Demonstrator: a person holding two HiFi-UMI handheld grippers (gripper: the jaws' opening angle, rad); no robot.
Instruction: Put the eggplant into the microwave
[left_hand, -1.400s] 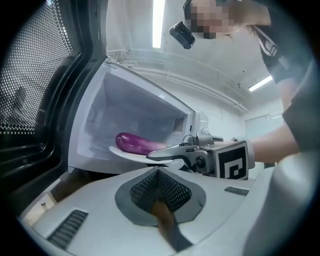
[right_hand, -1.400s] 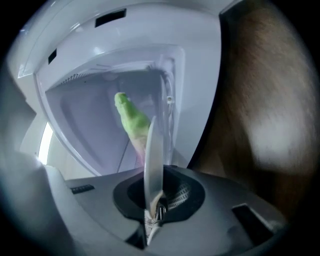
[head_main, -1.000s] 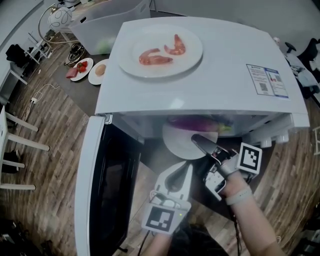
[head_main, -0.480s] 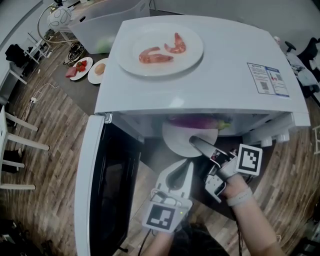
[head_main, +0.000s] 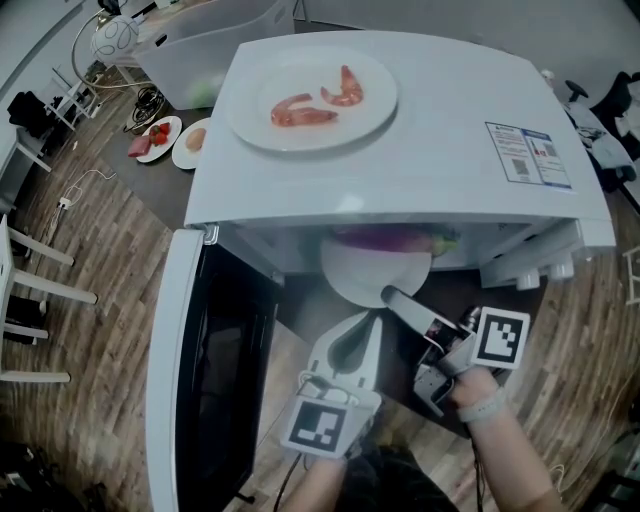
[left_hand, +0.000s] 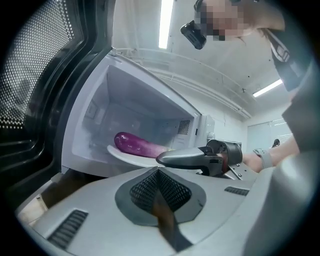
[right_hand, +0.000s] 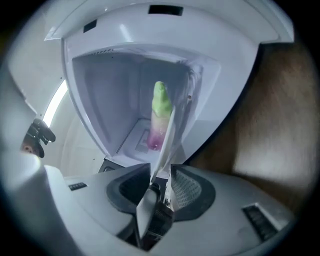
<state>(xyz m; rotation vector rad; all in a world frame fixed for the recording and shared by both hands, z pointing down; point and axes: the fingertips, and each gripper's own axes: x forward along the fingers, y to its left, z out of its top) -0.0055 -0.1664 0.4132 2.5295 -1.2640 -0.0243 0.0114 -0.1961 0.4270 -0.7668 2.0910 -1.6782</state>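
The right gripper (right_hand: 164, 184) has its fingers spread. They have just been opening, and the thin white rim of the plate (head_main: 365, 278) runs edge-on through the gap, with room showing beside it on 1 side. The left gripper (left_hand: 159, 175) has its fingers pressed together on nothing and sits just beside the right one, in front of the opening. The eggplant (left_hand: 134, 144) lies on that plate inside the microwave (head_main: 430, 150), purple body to the left and green stem end to the right in the head view, with bare cavity wall above and behind it. The plate's near rim reaches the cavity's front edge. The door (head_main: 170, 400) stands wide open at the left, leaving the mouth free. On the microwave's top, a second plate (head_main: 380, 100) bears 2 shrimps (head_main: 300, 110).
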